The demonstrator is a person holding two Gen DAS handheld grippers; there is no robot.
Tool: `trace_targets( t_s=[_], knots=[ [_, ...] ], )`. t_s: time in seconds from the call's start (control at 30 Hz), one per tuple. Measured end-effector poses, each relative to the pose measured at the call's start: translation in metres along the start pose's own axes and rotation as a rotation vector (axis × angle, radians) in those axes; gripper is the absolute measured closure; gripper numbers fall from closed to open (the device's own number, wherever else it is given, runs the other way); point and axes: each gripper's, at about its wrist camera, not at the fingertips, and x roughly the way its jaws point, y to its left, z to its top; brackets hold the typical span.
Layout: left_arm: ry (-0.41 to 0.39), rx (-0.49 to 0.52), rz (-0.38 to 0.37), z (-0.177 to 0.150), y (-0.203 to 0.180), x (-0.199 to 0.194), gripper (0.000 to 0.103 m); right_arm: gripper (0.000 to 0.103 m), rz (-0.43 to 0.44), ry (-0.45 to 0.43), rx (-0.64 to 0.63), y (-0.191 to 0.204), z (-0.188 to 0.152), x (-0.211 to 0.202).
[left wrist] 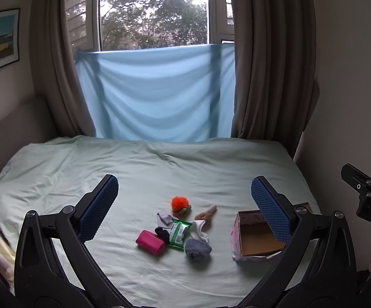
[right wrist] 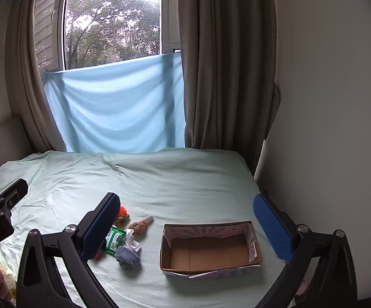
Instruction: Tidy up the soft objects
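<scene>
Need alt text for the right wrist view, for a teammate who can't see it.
Open right gripper hovers over a pale green bed, framing an empty cardboard box. Left of the box lies a pile of small soft items, including a grey sock and a green packet.

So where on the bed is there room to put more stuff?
Bare sheet stretches from the pile to the blue cloth. A free strip lies between the grey sock and the box, which is empty. It is crowded around the green packet.
</scene>
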Motion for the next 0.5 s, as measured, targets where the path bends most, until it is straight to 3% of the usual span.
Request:
trace_targets(
  t_s=[0.5],
  knots=[
    [0.002, 0.002, -0.008, -0.0009, 0.0027, 0.0015, 0.000, 0.000, -0.002, -0.011, -0.005, 0.0089, -0.0024, -0.0008]
  ],
)
